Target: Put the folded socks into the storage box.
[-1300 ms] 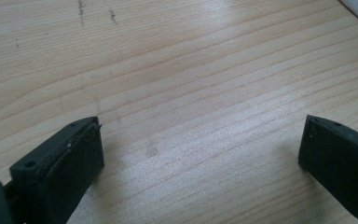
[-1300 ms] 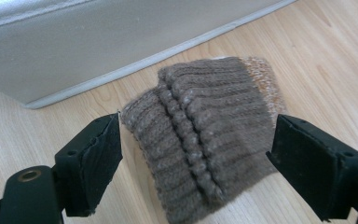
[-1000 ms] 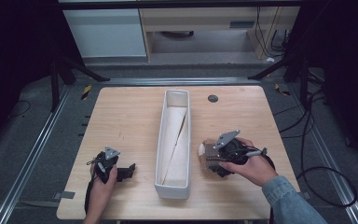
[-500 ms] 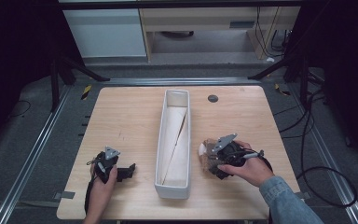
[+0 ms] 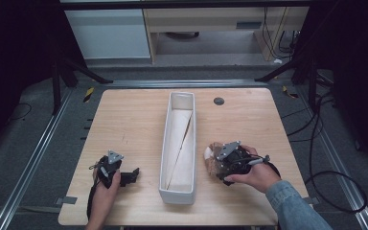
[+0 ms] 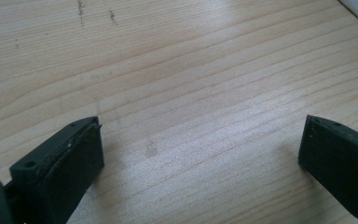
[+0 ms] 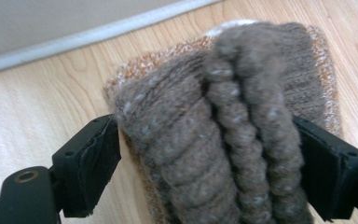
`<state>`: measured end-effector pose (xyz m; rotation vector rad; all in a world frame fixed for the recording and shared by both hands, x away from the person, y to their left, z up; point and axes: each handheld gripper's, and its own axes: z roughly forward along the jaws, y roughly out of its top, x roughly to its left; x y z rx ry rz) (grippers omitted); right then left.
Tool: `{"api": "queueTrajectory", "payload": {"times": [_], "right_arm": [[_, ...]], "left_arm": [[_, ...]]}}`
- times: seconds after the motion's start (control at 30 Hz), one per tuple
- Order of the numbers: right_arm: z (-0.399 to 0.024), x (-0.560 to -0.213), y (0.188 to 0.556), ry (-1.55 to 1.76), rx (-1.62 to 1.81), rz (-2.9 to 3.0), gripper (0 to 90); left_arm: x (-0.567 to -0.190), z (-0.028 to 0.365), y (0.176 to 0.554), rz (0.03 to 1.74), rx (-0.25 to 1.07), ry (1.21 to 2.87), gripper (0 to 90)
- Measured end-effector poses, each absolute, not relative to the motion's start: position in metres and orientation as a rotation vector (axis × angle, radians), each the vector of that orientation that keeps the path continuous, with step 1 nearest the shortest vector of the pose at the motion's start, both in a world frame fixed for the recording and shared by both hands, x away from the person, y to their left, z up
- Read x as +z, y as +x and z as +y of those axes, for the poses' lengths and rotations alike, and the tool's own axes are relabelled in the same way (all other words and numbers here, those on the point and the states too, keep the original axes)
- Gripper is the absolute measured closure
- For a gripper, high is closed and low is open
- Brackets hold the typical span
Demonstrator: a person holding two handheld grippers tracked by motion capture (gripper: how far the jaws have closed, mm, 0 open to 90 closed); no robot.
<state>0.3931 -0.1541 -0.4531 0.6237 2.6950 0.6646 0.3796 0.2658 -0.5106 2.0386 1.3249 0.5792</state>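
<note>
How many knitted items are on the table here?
1: a brown knitted item, folded, lies right of the white bin between the right gripper jaws. More may be hidden inside the bin.

Bunched brown knitted sock (image 7: 223, 126) on table, beside white tray.

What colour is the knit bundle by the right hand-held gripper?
Brown knit bundle, with orange-white flecked edges; clearest in the right gripper view.
</note>
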Motion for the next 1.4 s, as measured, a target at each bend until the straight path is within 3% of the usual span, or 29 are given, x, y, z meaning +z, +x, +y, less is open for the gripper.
{"api": "queueTrajectory", "payload": {"times": [0.23,0.43,1.4], "right_arm": [[-0.159,-0.444,0.395,0.63,0.657,2.681,40.4],[-0.161,-0.434,0.399,0.636,0.672,2.69,49.5],[-0.162,-0.361,0.395,0.68,0.767,2.707,51.7]], "left_arm": [[-0.511,0.266,0.38,1.324,0.579,2.039,0.0],[-0.511,0.266,0.38,1.324,0.58,2.04,0.0],[-0.511,0.266,0.379,1.324,0.579,2.039,0.0]]}}
